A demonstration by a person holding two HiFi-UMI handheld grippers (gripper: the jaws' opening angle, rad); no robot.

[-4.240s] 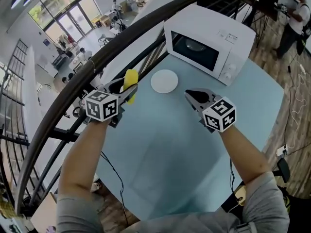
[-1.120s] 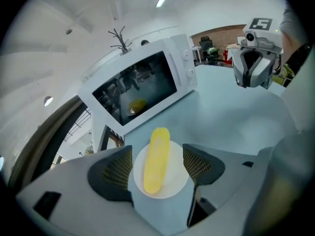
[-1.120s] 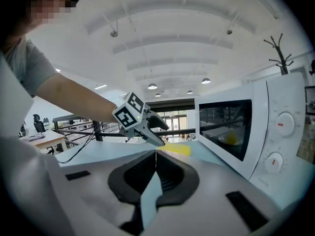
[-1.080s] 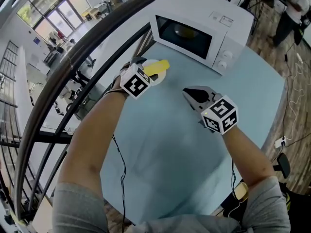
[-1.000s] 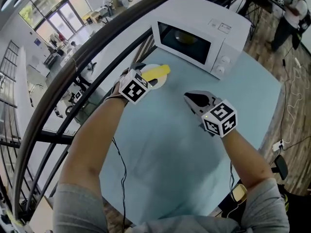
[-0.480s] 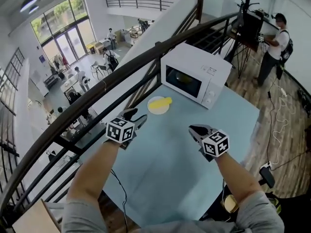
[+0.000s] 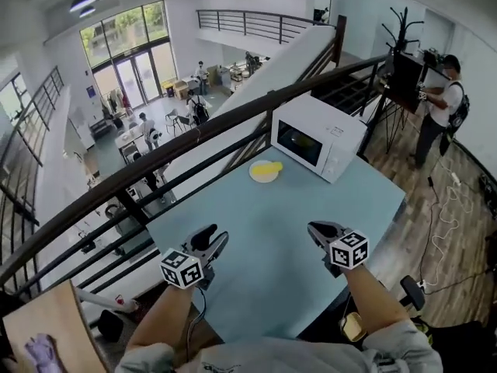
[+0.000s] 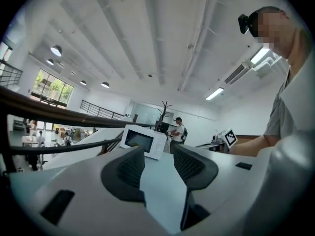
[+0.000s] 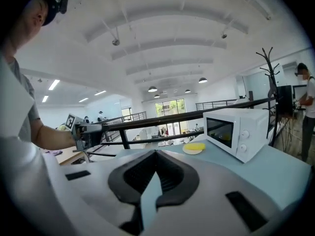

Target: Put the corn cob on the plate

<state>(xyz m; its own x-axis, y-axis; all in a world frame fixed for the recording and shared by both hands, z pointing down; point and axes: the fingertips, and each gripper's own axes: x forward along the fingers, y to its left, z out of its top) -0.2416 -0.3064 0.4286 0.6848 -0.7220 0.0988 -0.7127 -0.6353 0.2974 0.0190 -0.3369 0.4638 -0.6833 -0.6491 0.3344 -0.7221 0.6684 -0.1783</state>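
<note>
while corn cob [image 7: 271, 165] lies on plate [image 7: 257, 176], microwave [image 7: 318, 146] shut

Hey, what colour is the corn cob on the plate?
Yellow. The corn cob on the small round white plate shows best in the right gripper view.

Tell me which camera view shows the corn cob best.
The head view: from above, the corn cob lies on the plate. The right gripper view shows it small, side-on. The left gripper view does not show it.
</note>
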